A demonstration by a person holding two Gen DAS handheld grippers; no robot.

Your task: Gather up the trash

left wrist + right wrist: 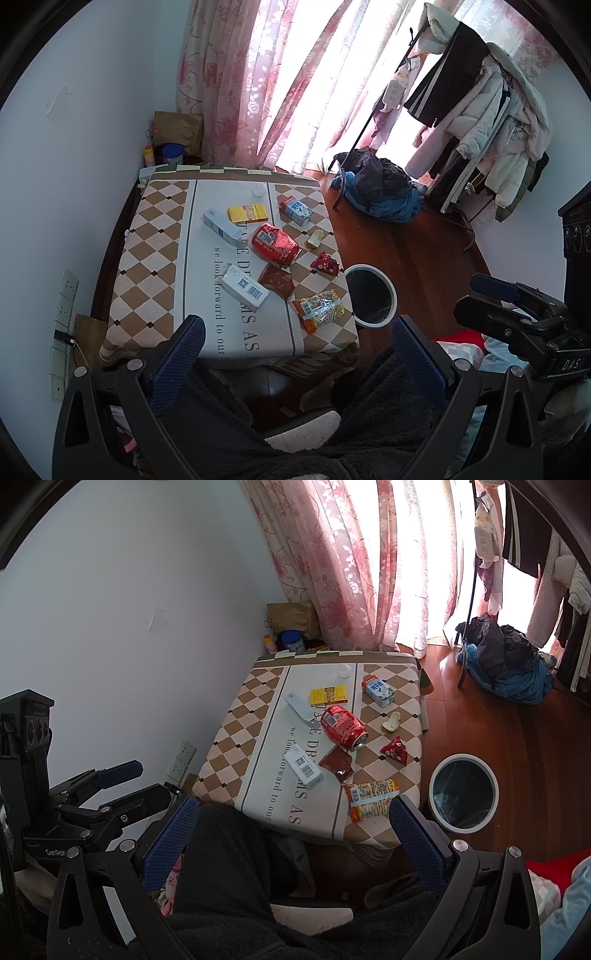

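Note:
Trash lies on a small table with a checked cloth (147, 258) (236, 746): a red can (275, 244) (342, 725) on its side, two white cartons (244, 288) (303, 764) (221, 223), a yellow box (246, 213) (328, 695), a blue milk carton (296, 210) (377, 691), a brown sachet (277, 282) (337, 763), a red wrapper (325, 264) (395, 751), a noodle packet (319, 309) (371, 796) and a peel (315, 239) (390, 722). A white-rimmed bin (370, 295) (463, 793) stands on the floor right of the table. My left gripper (295, 350) and right gripper (291, 830) are open, empty, held back from the table's near edge.
A clothes rack (480, 122) and a heap of dark clothes (380, 184) (506, 661) stand on the wooden floor at the right. Curtains hang behind. A paper bag and tins (173, 147) sit in the far corner. Wall sockets (62, 310) are at the left.

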